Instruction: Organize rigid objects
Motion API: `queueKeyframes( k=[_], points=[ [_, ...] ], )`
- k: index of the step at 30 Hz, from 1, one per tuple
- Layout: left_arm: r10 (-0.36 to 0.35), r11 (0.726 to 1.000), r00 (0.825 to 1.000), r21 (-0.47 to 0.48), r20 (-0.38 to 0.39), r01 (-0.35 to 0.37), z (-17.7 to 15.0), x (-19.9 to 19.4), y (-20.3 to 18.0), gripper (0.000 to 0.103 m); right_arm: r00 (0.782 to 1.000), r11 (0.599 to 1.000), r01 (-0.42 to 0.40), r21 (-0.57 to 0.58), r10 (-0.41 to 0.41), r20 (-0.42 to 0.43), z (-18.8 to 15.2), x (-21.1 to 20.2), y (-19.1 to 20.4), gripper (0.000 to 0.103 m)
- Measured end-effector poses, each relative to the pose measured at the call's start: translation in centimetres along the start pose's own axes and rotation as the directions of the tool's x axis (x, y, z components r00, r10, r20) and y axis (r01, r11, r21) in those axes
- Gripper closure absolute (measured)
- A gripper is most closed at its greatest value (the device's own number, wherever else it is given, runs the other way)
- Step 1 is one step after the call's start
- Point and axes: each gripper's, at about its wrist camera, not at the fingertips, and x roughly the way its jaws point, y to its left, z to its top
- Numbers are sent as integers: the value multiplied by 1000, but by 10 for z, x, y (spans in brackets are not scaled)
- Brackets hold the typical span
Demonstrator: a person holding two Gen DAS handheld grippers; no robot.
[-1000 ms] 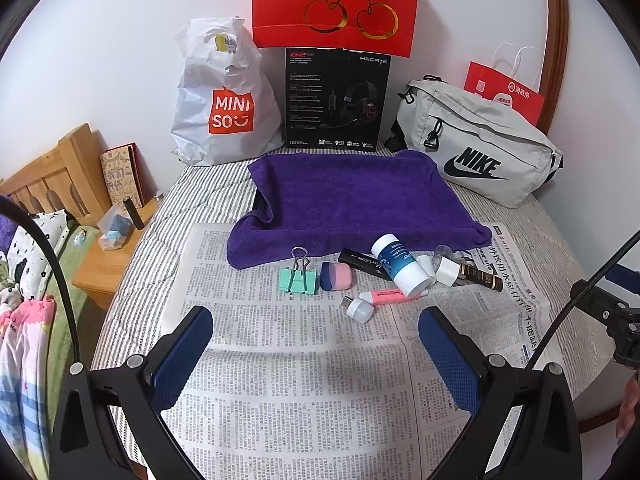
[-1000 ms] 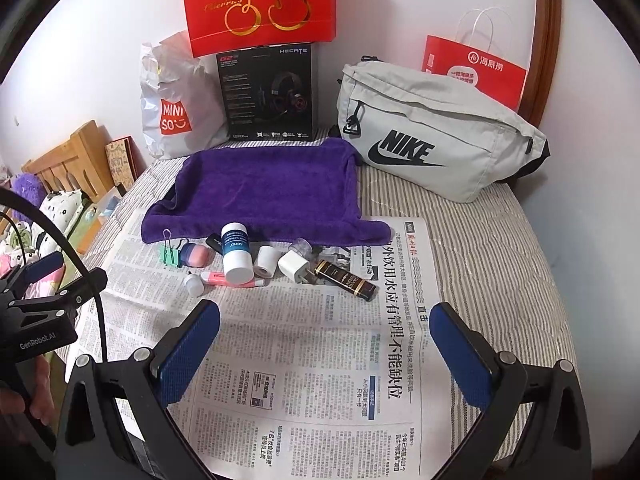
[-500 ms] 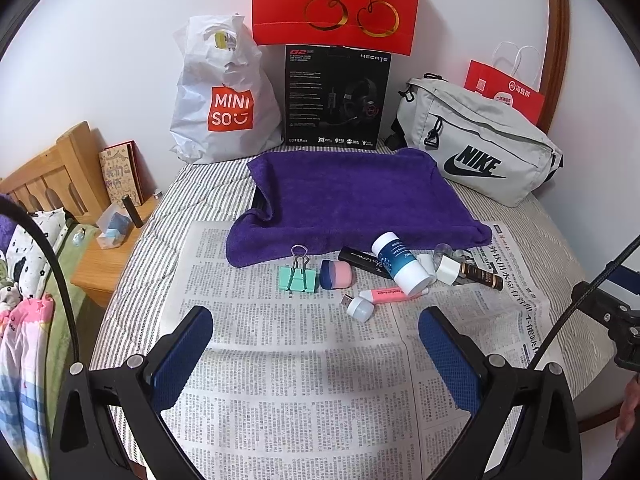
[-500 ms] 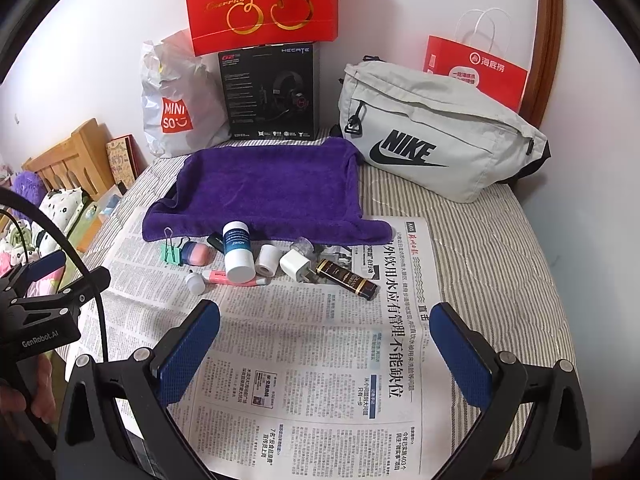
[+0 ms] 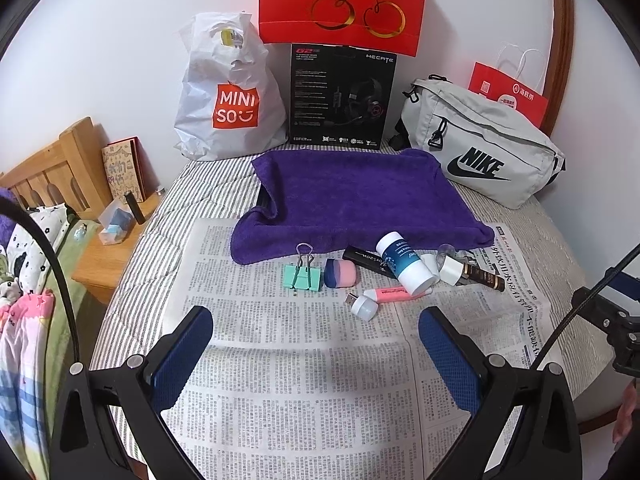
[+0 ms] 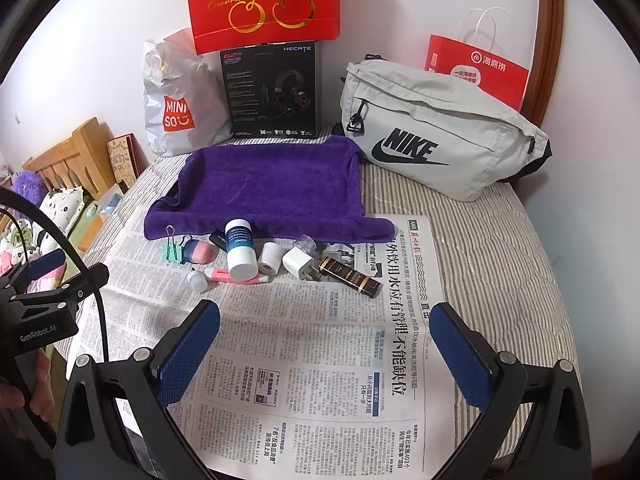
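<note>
Nearest: my left tongs (image 5: 316,344) and right tongs (image 6: 326,338), both spread wide and empty, hovering over the newspaper (image 5: 304,380) on the bed. Over the last second nothing has shifted; I judge sorting not yet begun. Beyond, a jumbled row: green binder clip (image 5: 303,276), pink eraser (image 5: 340,273), white bottle (image 5: 405,263), pink marker (image 5: 394,293), plug adapter (image 6: 298,263), dark tube (image 6: 350,278). Farther: purple towel (image 5: 360,196), touching the row's back edge.

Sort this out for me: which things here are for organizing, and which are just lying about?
For the job: binder clip, pink-and-blue case, white-and-blue bottle, pink highlighter, white plug, dark gold-trimmed tube.

Just lying about: Nike bag, Miniso bag, headset box, red gift bag.
</note>
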Motion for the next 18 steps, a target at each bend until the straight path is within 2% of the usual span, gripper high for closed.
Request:
queueKeyframes(
  k=[18],
  points=[
    [-1, 1000, 1000, 5, -12, 1, 3, 7, 1, 0, 1000, 1000, 0, 0, 0, -8, -2, 4, -1, 0]
  ],
)
